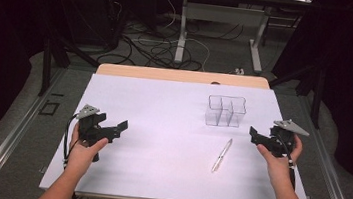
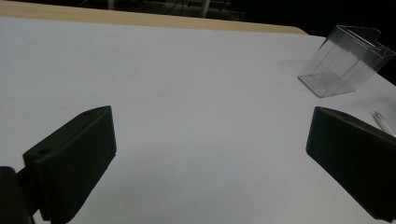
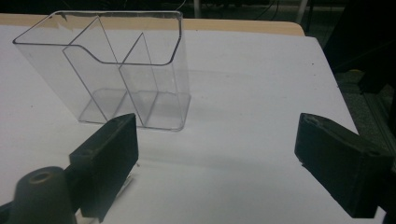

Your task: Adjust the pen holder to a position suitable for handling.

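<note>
Pen (image 1: 222,155) lies on table (image 1: 161,128) between both grippers, nearer right; in left gripper view only its tip shows, cut off behind a jaw. Clear organiser (image 1: 226,110) stands beyond pen, apart from it. No readable writing. Left gripper (image 1: 122,126) jaws wide apart, empty; right gripper (image 1: 252,134) same. Broad bare table between hands; right hand near table edge.
</note>
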